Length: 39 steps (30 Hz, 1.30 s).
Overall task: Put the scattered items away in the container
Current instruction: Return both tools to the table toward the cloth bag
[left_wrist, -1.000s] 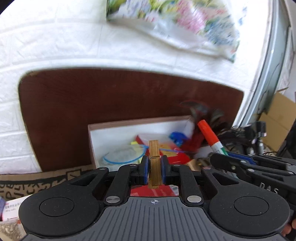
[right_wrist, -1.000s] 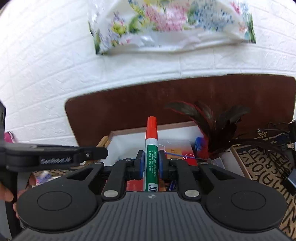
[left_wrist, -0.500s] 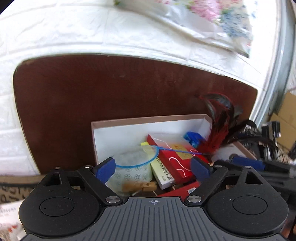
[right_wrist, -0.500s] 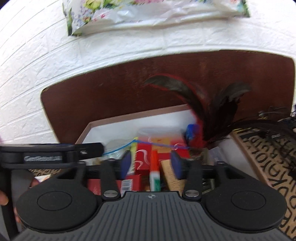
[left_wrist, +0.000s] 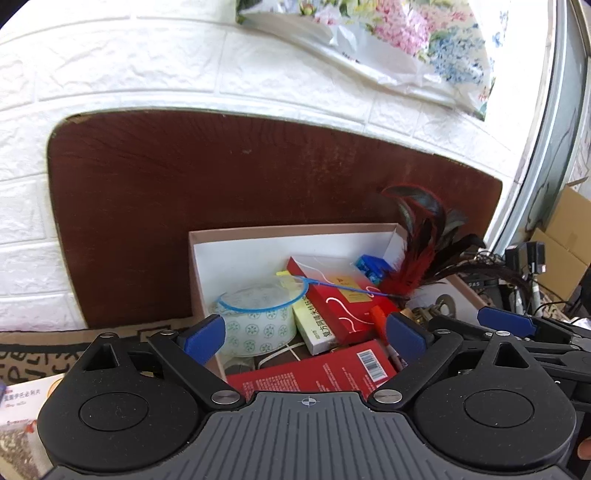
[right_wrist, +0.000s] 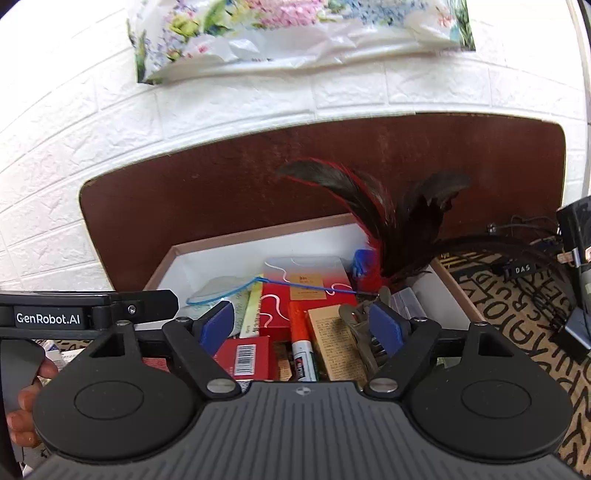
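Note:
A shallow white box with a pinkish rim (left_wrist: pixel 295 229) (right_wrist: pixel 258 232) stands against a brown board. It holds red cartons (left_wrist: pixel 332 299) (right_wrist: pixel 306 284), a roll of patterned tape (left_wrist: pixel 258 317), a blue-rimmed net, a feather shuttlecock (left_wrist: pixel 417 243) (right_wrist: pixel 388 214) and an orange-capped marker (right_wrist: pixel 301 343). My left gripper (left_wrist: pixel 304 334) is open and empty above the box's near left part. My right gripper (right_wrist: pixel 301 326) is open and empty above the marker, which lies in the box beside a tan carton (right_wrist: pixel 332 339).
A white brick wall with a floral plastic bag (right_wrist: pixel 295 33) rises behind the brown board (left_wrist: pixel 221 177). A patterned mat (right_wrist: pixel 517 295) with black cables and devices lies to the right. Printed packets (left_wrist: pixel 22 413) lie left of the box. Cardboard boxes (left_wrist: pixel 565 236) stand far right.
Both grippers opened. The left let go a wooden clothespin and the right let go the marker; both dropped into the box. Both grippers then drew back a little.

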{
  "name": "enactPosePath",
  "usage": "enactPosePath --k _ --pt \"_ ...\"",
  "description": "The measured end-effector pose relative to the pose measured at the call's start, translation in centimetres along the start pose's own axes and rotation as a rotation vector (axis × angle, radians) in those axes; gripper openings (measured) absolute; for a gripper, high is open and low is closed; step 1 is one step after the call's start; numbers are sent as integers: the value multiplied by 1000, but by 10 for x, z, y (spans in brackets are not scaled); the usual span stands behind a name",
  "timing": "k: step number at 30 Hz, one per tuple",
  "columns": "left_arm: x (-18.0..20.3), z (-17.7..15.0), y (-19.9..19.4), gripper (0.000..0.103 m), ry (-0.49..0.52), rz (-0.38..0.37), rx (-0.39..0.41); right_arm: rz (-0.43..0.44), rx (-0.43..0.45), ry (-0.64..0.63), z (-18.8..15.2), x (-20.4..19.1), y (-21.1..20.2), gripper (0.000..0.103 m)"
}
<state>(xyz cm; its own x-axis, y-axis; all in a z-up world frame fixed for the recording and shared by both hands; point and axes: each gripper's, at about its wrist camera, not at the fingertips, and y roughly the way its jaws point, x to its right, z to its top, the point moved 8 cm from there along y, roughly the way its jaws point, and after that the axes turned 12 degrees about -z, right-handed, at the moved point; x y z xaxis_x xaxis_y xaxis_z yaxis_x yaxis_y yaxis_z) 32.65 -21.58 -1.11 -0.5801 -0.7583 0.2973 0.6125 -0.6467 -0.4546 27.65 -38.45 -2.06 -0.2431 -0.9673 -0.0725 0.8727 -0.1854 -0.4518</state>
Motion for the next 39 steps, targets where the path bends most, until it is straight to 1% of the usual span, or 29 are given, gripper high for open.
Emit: enactPosePath --k 5,9,12,15,19,25,28,31,33,37,39 --pt "6 -4 -35 100 10 -7 20 20 43 -16 3 -12 -30 91" --pt "9 -17 -72 103 10 -6 46 50 78 -27 -2 -29 -56 95" --pt "9 -36 -101 103 -8 -19 58 82 93 -37 -14 -44 -74 97" --pt "7 -64 -132 103 -53 -30 64 120 99 -49 -33 -61 -92 100" --pt "-6 -110 -167 103 -129 -9 74 196 47 -59 -67 -87 -108 100" --pt "-43 -182 -206 103 -253 85 12 292 -71 -128 -129 -127 -123 100" --pt "-65 -206 -222 103 -315 138 -2 316 -128 -187 -163 -147 -126 100" --pt "-81 -216 -233 103 -331 181 -7 301 -161 -247 -188 -163 -125 100" --pt "-86 -216 -237 103 -324 185 2 291 -167 -276 -197 -172 -124 99" --pt "-87 -212 -236 101 -326 142 9 281 -165 -313 -202 -182 -123 94" --pt "-82 -206 -228 101 -303 111 5 267 -167 -336 -203 -184 -119 83"
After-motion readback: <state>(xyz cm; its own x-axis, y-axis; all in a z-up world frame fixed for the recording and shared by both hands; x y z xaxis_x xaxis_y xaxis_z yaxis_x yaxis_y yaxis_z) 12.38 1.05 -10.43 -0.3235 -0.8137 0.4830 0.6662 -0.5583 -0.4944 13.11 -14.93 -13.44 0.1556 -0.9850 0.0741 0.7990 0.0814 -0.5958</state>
